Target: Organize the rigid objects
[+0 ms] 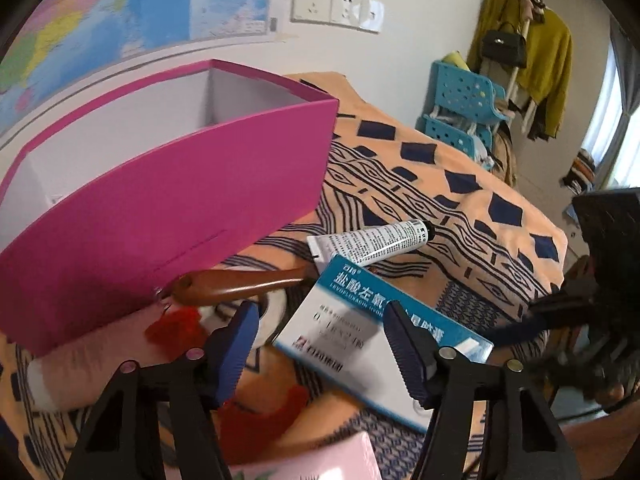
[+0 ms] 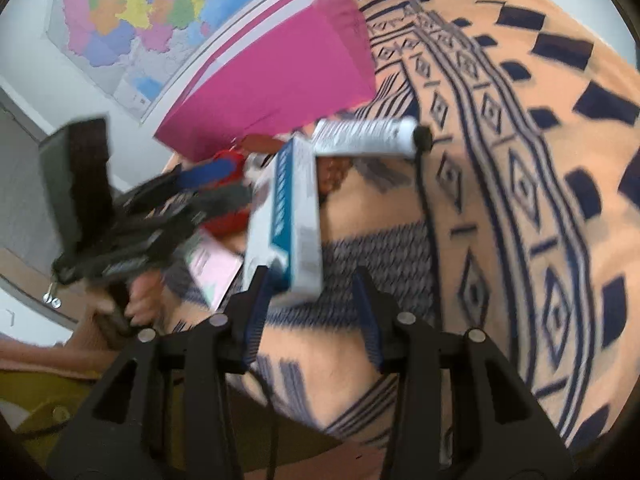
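A blue and white medicine box (image 1: 340, 344) lies tilted on the patterned cloth (image 1: 460, 200), with a white ointment tube (image 1: 372, 242) just beyond it. My left gripper (image 1: 322, 320) is open and straddles the box's near corner; its right finger overlaps the box and its left finger stands clear of it. In the right wrist view my right gripper (image 2: 312, 284) is open, with the near end of the medicine box (image 2: 292, 216) between its fingers and a gap at the right pad. A tall magenta box (image 1: 168, 200) with a white inside stands open at the left.
A wooden-handled item (image 1: 240, 284) with a red tassel (image 1: 176, 326) lies against the magenta box. A pale pink box (image 1: 320, 460) sits near the bottom edge. A hand (image 2: 140, 304) holds the left gripper (image 2: 220, 186). The table's edge drops off at the right.
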`<action>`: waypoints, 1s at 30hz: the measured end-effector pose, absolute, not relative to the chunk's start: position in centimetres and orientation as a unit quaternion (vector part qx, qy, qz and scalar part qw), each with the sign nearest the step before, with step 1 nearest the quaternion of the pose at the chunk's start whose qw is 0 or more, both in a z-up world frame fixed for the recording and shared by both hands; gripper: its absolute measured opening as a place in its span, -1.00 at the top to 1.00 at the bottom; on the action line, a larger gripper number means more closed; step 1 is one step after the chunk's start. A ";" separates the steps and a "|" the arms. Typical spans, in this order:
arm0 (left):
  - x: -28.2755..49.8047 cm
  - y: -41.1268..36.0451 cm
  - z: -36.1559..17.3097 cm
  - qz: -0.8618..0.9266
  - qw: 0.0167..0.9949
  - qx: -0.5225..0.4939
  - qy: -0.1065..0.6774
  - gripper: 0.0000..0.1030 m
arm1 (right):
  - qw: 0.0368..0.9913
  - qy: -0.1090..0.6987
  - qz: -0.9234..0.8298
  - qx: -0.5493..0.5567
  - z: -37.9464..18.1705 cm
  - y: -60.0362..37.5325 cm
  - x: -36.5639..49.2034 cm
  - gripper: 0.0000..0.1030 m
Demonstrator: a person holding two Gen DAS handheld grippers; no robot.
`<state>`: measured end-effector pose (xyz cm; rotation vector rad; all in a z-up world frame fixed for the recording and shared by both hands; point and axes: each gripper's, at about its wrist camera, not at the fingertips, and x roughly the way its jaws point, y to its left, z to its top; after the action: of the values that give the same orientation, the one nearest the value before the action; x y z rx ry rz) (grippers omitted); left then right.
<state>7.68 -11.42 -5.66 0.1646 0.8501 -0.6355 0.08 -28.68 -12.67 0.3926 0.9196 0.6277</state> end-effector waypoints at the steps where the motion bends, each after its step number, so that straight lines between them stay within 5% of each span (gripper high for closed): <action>1: 7.9 -11.6 -5.8 -0.306 0.856 0.080 0.408 -0.26 | 0.829 0.436 0.300 0.181 -12.8 -28.4 -0.3 0.14; 8: 8.1 -11.9 -6.2 -0.317 0.846 0.085 0.421 -0.25 | 0.827 0.436 0.295 0.199 -13.6 -28.0 0.5 0.54; 30: 5.5 -6.7 -0.6 -0.276 0.886 0.011 0.372 -0.25 | 0.862 0.379 0.298 0.156 -8.3 -26.9 3.9 0.46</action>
<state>5.53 -6.71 -0.62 0.0221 0.7733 -0.5730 3.86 -26.87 -8.32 0.3272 0.7938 0.6250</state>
